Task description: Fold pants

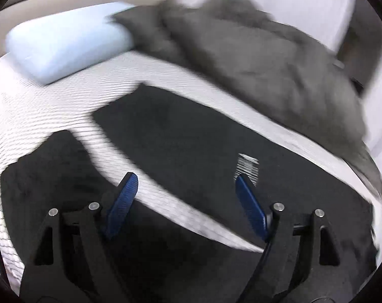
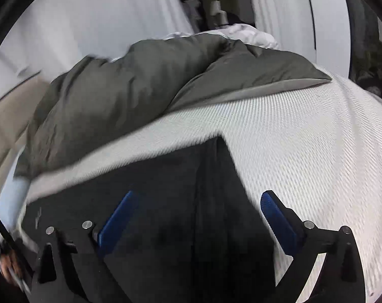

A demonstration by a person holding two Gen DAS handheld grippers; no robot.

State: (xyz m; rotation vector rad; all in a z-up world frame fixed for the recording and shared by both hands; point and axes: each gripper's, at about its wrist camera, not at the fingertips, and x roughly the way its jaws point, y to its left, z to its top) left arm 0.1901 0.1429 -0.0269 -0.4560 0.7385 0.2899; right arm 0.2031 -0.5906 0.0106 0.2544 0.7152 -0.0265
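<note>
Black pants [image 1: 191,141] lie spread flat on a white textured bed sheet [image 1: 39,106], with a white barcode tag [image 1: 247,166] on them. In the left wrist view two leg parts show, one long across the middle, one at the lower left [image 1: 52,171]. My left gripper [image 1: 185,179] is open and empty, hovering over the pants and a strip of sheet. In the right wrist view the pants [image 2: 178,189] fill the lower middle, one end near the sheet [image 2: 304,139]. My right gripper [image 2: 199,197] is open and empty above them. Both views are blurred.
A rumpled dark grey duvet [image 1: 266,58] lies along the far side of the bed, also in the right wrist view [image 2: 130,83]. A light blue pillow [image 1: 64,43] sits at the far left. White curtains [image 2: 90,20] hang behind.
</note>
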